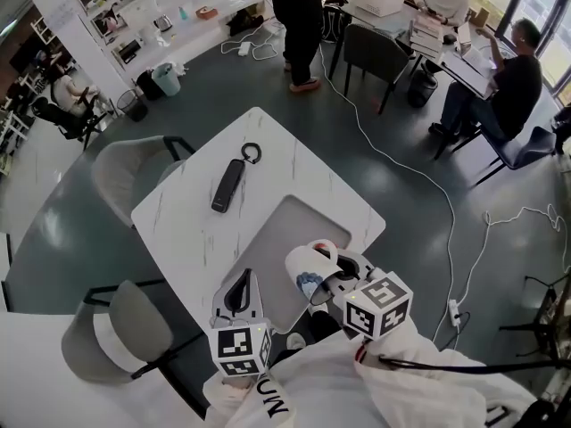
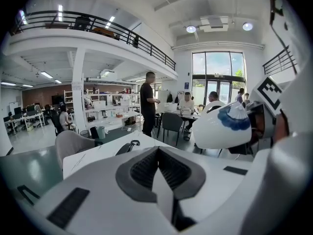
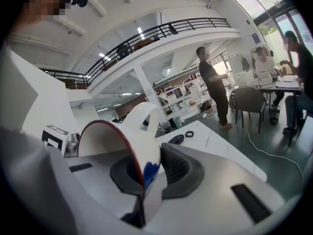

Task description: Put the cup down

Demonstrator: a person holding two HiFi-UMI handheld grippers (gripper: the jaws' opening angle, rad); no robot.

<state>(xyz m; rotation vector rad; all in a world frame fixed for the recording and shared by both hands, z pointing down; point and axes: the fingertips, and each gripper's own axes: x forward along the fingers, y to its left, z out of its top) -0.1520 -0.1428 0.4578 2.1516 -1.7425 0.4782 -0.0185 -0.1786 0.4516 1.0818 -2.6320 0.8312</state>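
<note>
Right claw [image 3: 149,171] pinching cup [image 3: 138,130], grey mat [image 1: 277,234], marble table [image 1: 183,230]; grey floor [image 1: 401,150]

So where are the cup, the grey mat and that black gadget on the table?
cup [image 1: 303,264], head view, on its white side wall.
grey mat [image 1: 281,239], head view, on its bare middle.
black gadget [image 1: 227,186], head view, on its long body.

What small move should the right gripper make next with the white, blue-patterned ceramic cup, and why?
Probably lower the white blue-patterned cup, turning it upright, onto the grey rectangular mat: the right gripper pinches its wall, and it hangs tilted above the mat.
</note>
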